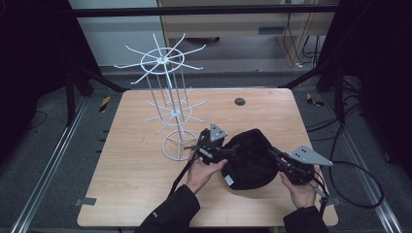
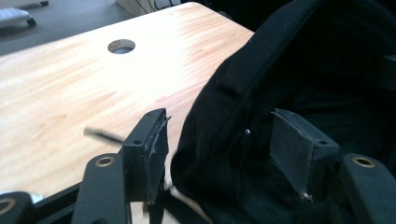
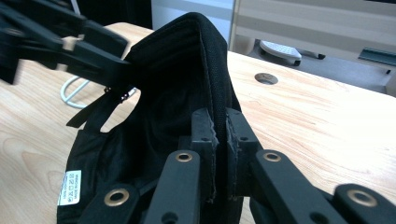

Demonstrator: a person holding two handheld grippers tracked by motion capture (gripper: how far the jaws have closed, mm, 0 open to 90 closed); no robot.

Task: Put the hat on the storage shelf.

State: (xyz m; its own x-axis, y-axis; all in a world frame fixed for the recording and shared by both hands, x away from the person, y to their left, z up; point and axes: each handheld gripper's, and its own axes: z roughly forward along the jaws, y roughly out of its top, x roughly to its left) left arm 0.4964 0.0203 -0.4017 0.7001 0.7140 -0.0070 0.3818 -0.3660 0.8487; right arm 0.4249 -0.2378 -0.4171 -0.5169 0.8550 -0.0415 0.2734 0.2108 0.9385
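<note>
A black cap [image 1: 250, 160] lay upside down on the wooden bench [image 1: 136, 184], just right of the base ring of a white wire display rack [image 1: 167, 104], with its hollow and a white label facing up. The right gripper [image 3: 221, 133] was clenched on the cap's stiff edge, its two fingers [image 3: 204, 140] pressed together with the fabric pinched between them; that grip held one side of the cap raised off the bench. The left gripper [image 2: 229, 144] stood released, its fingers [image 2: 152, 149] spread wide on either side of the opposite rim, one outside the cap and one inside the hollow, not yet pinching it. In the high view the left gripper [image 1: 206, 148] sat at the cap's left edge near the adjusting strap. Holding both sides probably served to spread the cap open so it could be lifted toward a hook of the rack.
</note>
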